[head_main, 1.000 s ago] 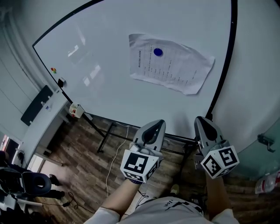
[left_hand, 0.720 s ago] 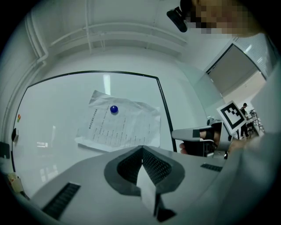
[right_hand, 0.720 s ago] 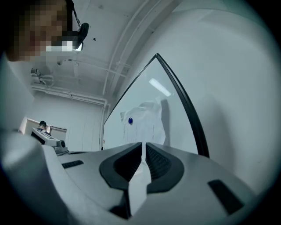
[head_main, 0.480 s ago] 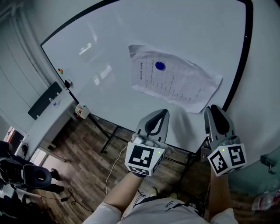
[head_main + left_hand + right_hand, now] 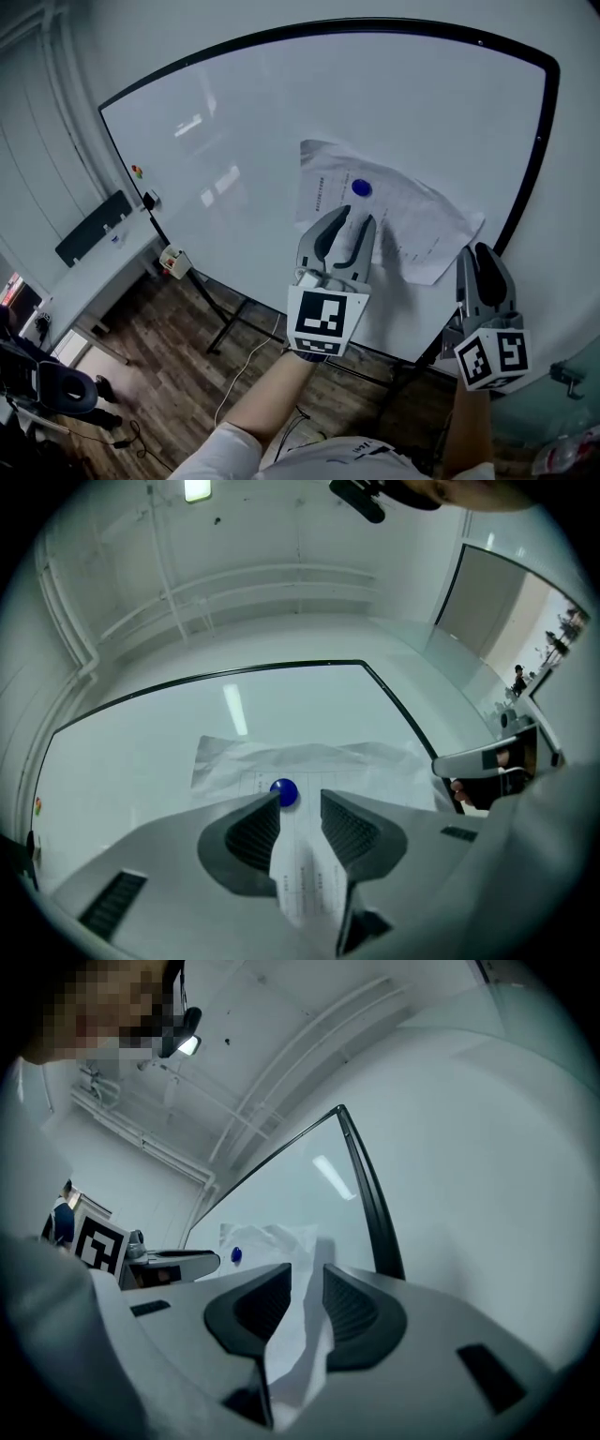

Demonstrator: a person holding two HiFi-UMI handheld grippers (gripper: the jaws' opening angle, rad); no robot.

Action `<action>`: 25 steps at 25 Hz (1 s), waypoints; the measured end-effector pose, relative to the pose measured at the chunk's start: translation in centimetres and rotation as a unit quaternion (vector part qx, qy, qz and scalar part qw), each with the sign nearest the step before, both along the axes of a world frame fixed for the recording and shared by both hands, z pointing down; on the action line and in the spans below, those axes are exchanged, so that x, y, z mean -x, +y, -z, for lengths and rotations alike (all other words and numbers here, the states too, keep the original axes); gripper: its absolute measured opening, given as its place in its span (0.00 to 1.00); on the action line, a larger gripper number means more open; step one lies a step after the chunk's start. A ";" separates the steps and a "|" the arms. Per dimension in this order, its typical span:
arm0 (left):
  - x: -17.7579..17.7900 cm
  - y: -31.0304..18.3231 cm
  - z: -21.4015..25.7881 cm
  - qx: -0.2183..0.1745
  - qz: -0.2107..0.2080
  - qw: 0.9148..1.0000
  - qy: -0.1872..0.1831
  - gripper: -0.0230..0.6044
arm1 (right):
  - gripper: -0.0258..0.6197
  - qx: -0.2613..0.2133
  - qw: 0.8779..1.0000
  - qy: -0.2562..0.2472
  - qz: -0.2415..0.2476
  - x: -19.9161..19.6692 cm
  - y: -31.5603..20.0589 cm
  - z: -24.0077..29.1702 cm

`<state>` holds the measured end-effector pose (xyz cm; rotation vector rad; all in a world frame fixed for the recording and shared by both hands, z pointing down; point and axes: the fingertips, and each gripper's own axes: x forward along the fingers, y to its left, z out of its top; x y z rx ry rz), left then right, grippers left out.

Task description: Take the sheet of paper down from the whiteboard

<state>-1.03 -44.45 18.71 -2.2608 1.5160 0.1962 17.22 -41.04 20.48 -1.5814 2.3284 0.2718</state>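
Risen since, the left claw (image 5: 355,217) is opening, empty, just below the blue magnet (image 5: 362,188) pinning the sheet of paper (image 5: 417,220) to the whiteboard (image 5: 244,141); the right claw (image 5: 482,253) gapes at its lower corner, apparently not touching.

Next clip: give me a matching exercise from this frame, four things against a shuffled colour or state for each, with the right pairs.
Things:
1. magnet
2. sheet of paper
3. whiteboard frame
4. right gripper

Colour or state:
a. white and crumpled, pinned to the board
b. jaws apart
c. blue
d. black

Pairs: 1-c, 2-a, 3-d, 4-b
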 end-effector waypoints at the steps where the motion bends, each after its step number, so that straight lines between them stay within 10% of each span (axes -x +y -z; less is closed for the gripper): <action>1: 0.0 -0.4 0.2 -0.003 0.003 1.000 -0.002 0.25 | 0.19 0.000 1.000 0.001 -0.003 -0.1 -0.1 0.1; 25: -0.6 -3.9 1.7 -0.027 0.023 0.999 -0.008 0.30 | 0.20 -0.004 1.000 0.029 0.001 0.7 -1.8 0.1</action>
